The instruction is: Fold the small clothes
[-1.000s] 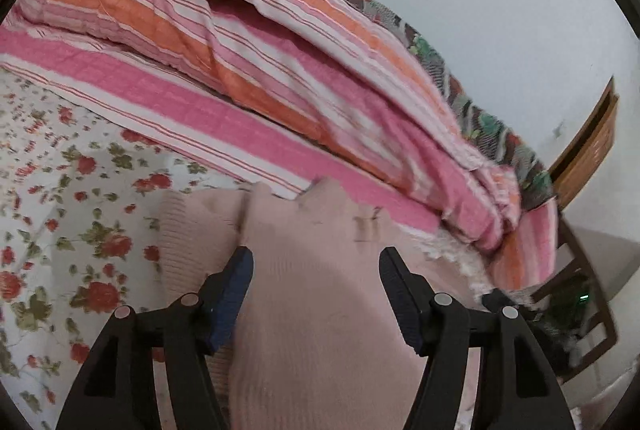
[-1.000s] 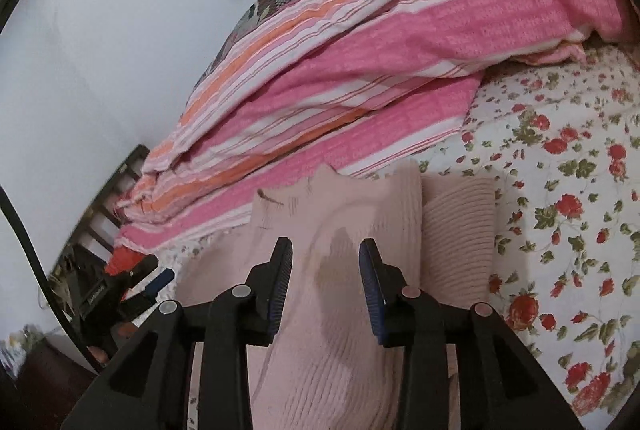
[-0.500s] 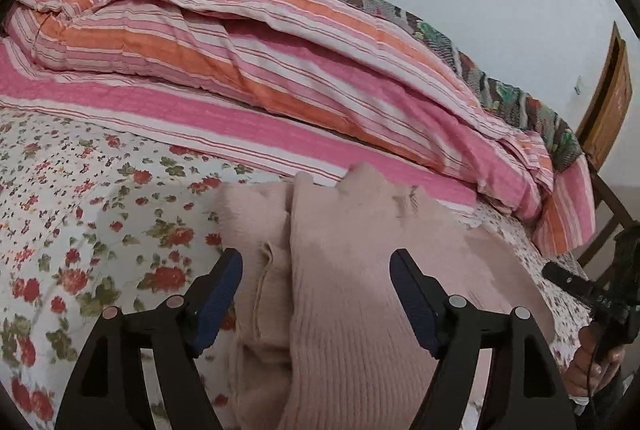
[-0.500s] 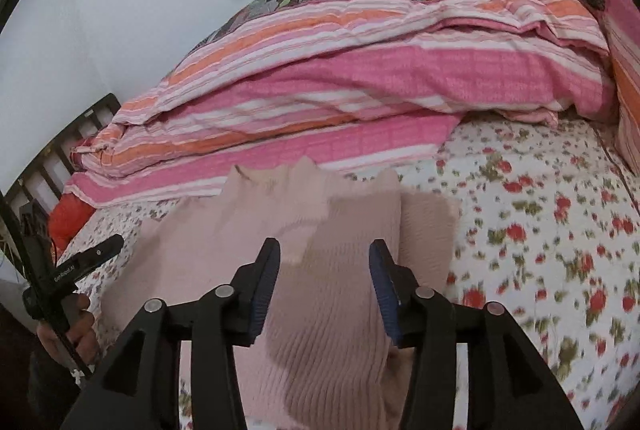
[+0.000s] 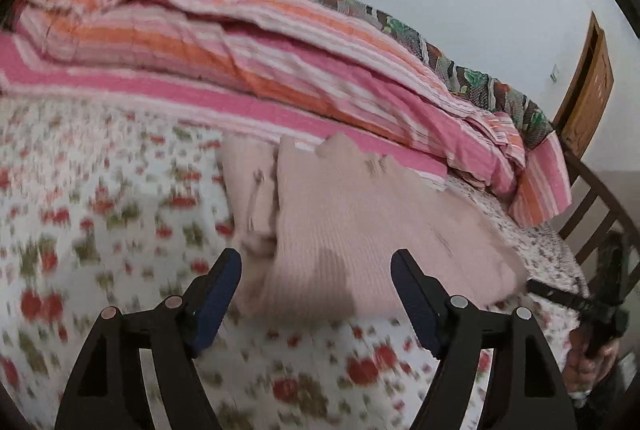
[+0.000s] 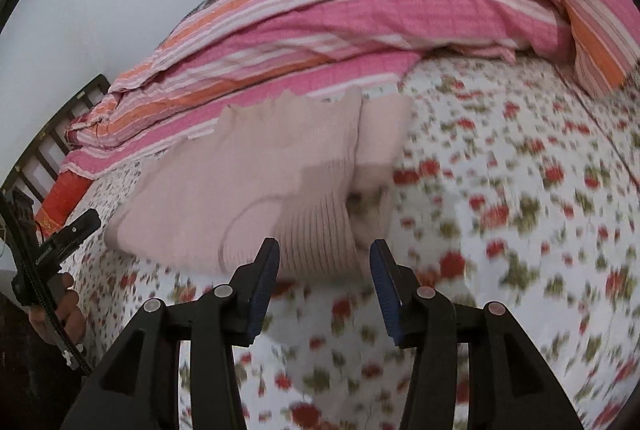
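Jaws wide and empty on both the left gripper and the right gripper, held just short of the pink sweater, lying folded on the floral bed beside a striped quilt.

No readable text anywhere — faint white lettering on the black handheld device, too blurred to read

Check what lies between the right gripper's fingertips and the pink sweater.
Only bare floral bedsheet, shown in the right wrist view, separates the right gripper from the pink sweater.
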`<state>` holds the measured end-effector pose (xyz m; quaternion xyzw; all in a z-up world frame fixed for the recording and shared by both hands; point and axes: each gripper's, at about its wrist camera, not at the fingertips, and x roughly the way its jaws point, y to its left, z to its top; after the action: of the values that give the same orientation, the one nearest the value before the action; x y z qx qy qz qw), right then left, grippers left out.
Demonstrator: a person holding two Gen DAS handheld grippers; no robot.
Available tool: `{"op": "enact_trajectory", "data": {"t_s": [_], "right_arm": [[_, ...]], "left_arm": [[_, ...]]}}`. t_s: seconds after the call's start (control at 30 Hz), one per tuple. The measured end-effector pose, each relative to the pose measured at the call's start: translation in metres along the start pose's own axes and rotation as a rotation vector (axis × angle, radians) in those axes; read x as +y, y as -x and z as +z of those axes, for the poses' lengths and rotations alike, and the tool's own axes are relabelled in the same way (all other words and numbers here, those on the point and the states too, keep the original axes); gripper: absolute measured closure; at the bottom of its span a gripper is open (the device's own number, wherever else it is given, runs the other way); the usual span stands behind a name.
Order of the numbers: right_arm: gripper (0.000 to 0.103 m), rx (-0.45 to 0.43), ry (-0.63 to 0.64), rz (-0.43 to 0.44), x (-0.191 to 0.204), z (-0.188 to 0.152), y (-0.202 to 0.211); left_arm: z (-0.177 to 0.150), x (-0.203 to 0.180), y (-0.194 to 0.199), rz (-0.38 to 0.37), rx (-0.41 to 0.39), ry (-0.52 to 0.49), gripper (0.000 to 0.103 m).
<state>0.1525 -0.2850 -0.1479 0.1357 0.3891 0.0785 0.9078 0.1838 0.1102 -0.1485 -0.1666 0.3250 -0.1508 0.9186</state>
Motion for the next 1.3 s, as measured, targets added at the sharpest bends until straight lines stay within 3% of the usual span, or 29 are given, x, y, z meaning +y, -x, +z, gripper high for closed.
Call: {"op": "enact_trajectory", "data": {"t_s": [0.17, 0.23, 0.57, 0.83, 1.03, 1.23, 1.3], "right_arm": [[0.057, 0.026, -0.011, 0.017, 0.001, -0.017, -0.002], [0.057, 0.029, -0.021, 0.019, 0.002, -0.019, -0.003], [0.056, 0.041, -0.053, 0.087, 0.017, -0.017, -0.022], [0.056, 0.022, -0.188, 0.143, 0.006, -0.007, -0.04], [0.056, -0.004, -0.246, 0.136, -0.002, 0.005, -0.051], [0.056, -0.001, -0.284, 0.101, -0.008, 0.02, -0.067], [0.062, 0.0, -0.279, 0.094, -0.008, 0.022, -0.069]], "left_arm": [[-0.019, 0.016, -0.004, -0.11, 0.066, 0.182, 0.027], [-0.026, 0.019, -0.011, -0.114, 0.088, 0.221, 0.027], [-0.024, 0.018, -0.032, -0.065, 0.071, 0.239, 0.027], [-0.011, 0.022, -0.053, -0.068, 0.068, 0.276, 0.027], [-0.003, 0.024, -0.063, -0.077, 0.062, 0.298, 0.029], [0.004, 0.019, -0.074, -0.06, 0.062, 0.257, 0.029], [0.004, 0.019, -0.074, -0.052, 0.054, 0.258, 0.036]]}}
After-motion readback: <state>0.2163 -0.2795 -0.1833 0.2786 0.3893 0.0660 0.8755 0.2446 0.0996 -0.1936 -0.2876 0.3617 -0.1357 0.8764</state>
